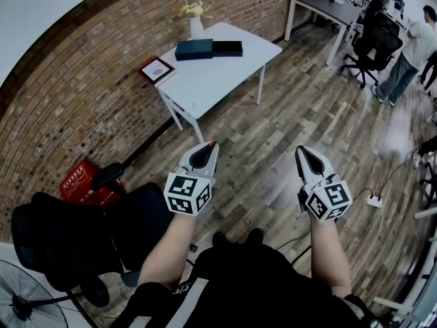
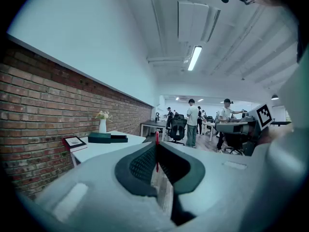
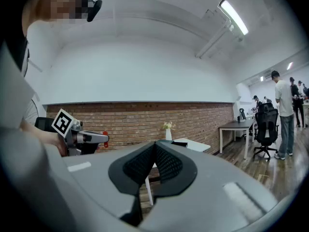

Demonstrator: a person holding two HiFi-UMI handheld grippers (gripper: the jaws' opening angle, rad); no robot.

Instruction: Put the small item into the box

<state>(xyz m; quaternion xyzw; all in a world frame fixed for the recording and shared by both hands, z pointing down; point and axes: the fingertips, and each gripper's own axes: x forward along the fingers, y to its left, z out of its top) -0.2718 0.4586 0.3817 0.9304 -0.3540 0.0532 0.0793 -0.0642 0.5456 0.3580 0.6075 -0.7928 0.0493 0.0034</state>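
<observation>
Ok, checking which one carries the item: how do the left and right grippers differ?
The grey left gripper is shut on a thin red item; the grey right gripper is shut on nothing. The right one's jaws line up with the white table; the left's aim just past it. Both hang over the wood floor.

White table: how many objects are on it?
4: a vase by the wall, a dark green box, a black box beside it, a framed picture at the left corner. None seems hidden.
</observation>
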